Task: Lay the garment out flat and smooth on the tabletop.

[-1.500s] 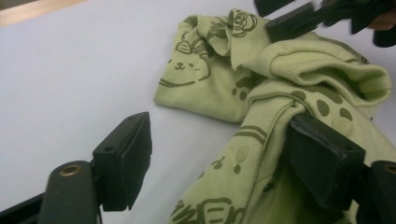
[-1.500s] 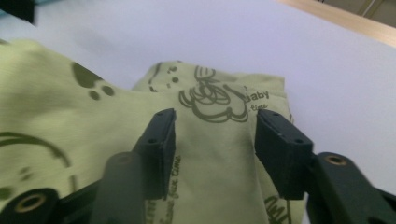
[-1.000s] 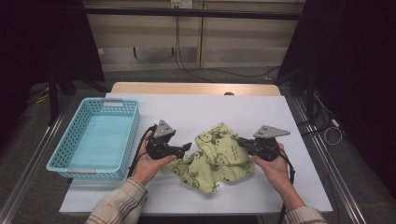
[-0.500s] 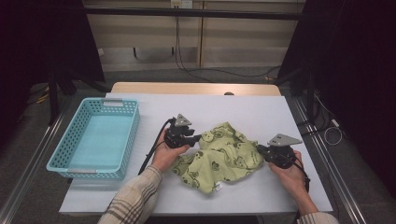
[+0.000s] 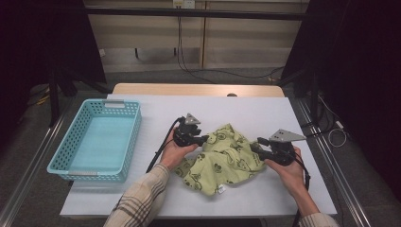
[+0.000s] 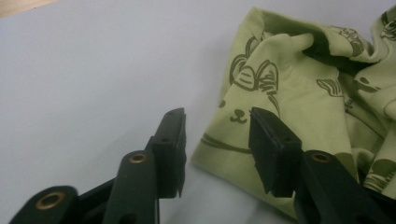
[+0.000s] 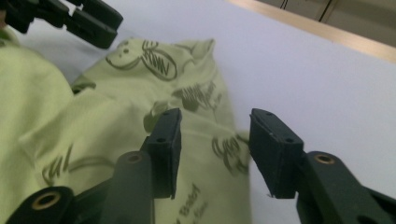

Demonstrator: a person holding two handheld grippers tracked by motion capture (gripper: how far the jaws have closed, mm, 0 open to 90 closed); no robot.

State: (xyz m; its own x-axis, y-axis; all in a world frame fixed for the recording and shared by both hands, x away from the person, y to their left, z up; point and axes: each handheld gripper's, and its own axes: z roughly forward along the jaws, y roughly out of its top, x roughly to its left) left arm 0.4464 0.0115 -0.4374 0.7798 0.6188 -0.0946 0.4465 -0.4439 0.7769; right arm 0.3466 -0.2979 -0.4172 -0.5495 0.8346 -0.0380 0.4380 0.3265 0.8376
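High view: a soft, light green cloth (image 5: 222,161) is lying crumpled mid-table between both grippers. Left gripper (image 6: 217,140) and right gripper (image 7: 215,140) have just been opening, gripping nothing; an edge fold looks best to pinch.

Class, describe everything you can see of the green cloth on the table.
The green cloth is soft, light green fabric printed with dark line drawings of animal faces. It lies crumpled in folds on the white table, right of the blue basket. Both open claws sit at its edges, left and right, neither pinching it.
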